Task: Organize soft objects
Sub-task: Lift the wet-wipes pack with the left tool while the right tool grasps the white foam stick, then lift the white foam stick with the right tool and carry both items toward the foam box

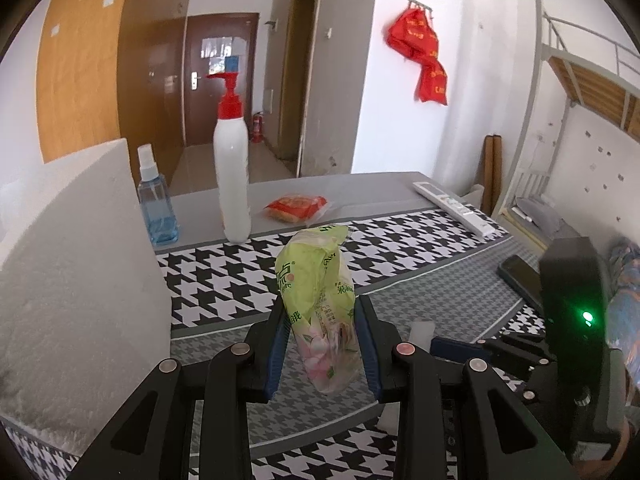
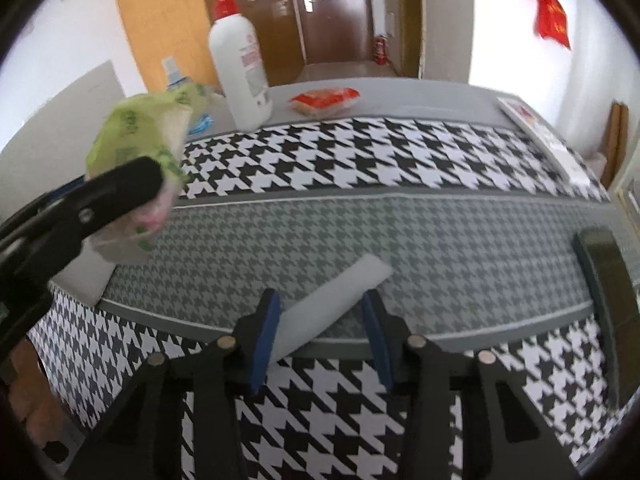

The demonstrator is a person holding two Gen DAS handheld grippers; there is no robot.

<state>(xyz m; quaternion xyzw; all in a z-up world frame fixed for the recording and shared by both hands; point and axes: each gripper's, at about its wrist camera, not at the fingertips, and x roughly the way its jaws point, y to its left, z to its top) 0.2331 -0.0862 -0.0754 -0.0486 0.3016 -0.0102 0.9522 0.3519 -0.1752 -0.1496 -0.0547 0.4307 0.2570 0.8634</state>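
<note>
Fingers [image 1: 280, 344] of the left gripper [image 1: 322, 340], black with blue pads, are clamped on a soft green-and-pink plastic tissue pack [image 1: 320, 300], which stands upright between them and is raised clear of the bench [image 1: 440, 292]. In the right wrist view the same pack [image 2: 140, 136] appears at the left, above the bench edge. The right gripper [image 2: 320, 320] has its blue-padded fingers [image 2: 266, 328] set at a medium gap on either side of a white rectangular foam strip [image 2: 336, 300]; the strip lies flat and diagonal on the grey houndstooth band of the cloth [image 2: 400, 240]. Whether the pads touch the strip cannot be told.

At the rear edge of the bench stand a tall white pump bottle with a red head [image 1: 232, 168] and a clear blue spray bottle [image 1: 156, 204]. A red-and-orange snack packet [image 1: 296, 206] lies just right of the pump bottle. A white remote control [image 1: 452, 206] lies along the right rear edge, and a dark phone [image 1: 520, 276] lies near the right edge. A large white foam block [image 1: 72, 272] borders the left side. The black-and-white houndstooth centre of the cloth between these items is open.
</note>
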